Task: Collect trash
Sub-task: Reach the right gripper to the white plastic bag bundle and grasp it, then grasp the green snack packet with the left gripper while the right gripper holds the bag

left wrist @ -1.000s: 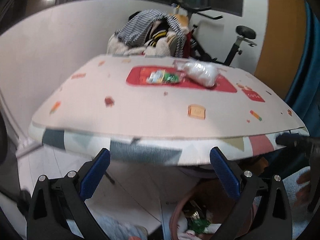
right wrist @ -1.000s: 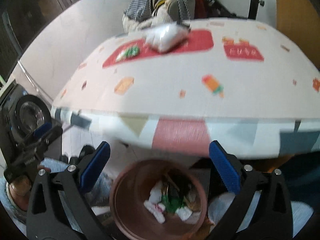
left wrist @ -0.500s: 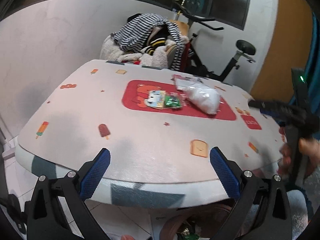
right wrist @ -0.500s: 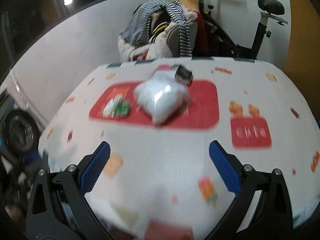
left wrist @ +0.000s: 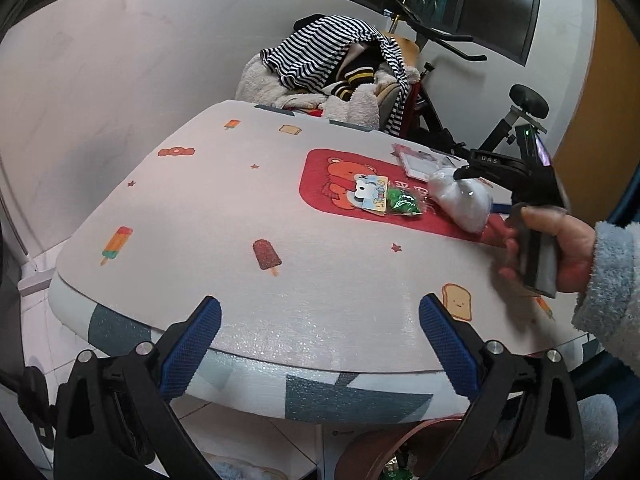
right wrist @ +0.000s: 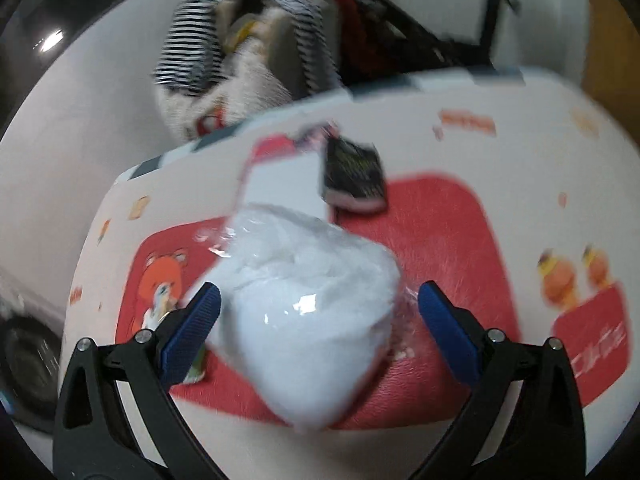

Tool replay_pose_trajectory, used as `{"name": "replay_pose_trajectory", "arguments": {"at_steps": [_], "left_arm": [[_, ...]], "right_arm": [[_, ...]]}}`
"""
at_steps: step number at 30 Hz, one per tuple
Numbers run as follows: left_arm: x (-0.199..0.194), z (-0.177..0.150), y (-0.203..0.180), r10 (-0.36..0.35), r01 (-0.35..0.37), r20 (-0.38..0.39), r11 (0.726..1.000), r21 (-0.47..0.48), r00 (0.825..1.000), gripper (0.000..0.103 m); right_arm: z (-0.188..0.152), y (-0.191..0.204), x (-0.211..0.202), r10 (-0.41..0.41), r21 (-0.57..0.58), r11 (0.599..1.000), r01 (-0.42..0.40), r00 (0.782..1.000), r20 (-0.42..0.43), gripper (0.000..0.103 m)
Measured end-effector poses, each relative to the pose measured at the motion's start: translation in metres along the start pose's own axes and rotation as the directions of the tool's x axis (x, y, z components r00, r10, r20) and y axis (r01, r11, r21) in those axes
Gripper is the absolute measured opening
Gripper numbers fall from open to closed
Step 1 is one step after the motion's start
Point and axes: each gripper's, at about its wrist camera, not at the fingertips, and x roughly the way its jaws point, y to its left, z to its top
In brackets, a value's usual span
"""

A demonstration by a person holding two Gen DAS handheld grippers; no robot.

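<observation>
White and crinkled, the plastic-wrapped bundle (right wrist: 316, 300) lies on the red mat (right wrist: 448, 232) of the table (left wrist: 208, 220), directly between the blue pads (right wrist: 192, 332) of the right gripper (right wrist: 319, 330). Right wrist view: both fingers stand wide; the left pad sits at the bundle's near-left edge, while the right pad stands just beside its clear wrapping on the other side. The blur leaves it uncertain whether either pad touches; neither visibly presses in. Beyond the bundle, a flat white packet (right wrist: 284, 184) and a small dark packet (right wrist: 354, 176) rest at the mat's far edge.

Left wrist view: the left gripper (left wrist: 320, 344) hovers over the table's near rim, its jaws wide but closing, with nothing between them. The bundle (left wrist: 460, 200) appears well ahead and to the right, partly covered by the black body of the right gripper (left wrist: 504, 168), which a hand (left wrist: 560, 248) in a fleecy pale-blue sleeve (left wrist: 612, 280) holds. A green-and-white snack wrapper (left wrist: 388, 196) lies on the mat just left of the bundle. Below the table edge, part of a brown bin rim (left wrist: 372, 452) is visible. Striped clothing (left wrist: 328, 52) is heaped on a chair behind the table.
</observation>
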Motion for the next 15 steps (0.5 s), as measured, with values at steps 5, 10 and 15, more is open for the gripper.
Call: {"name": "replay_pose_trajectory", "arguments": {"at_steps": [5,10,15], "left_arm": [[0.007,0.002,-0.001,-0.042,0.042,-0.024,0.999,-0.003,0.999,0.073],[0.017,0.001,-0.015,-0.096,0.097,-0.054,0.995,0.012,0.994,0.061],[0.019,0.0,-0.032,-0.125,0.128,-0.067,0.991,0.044,0.99,0.057]], "right_arm": [[-0.008,-0.017,0.0,0.147,0.052,0.988,-0.147,0.989,-0.002,0.077],[-0.02,-0.024,-0.017,0.18,-0.075,0.981,-0.181,0.983,-0.017,0.063],[-0.044,-0.039,-0.042,0.195,-0.138,0.971,-0.197,0.98,-0.027,0.059]]}}
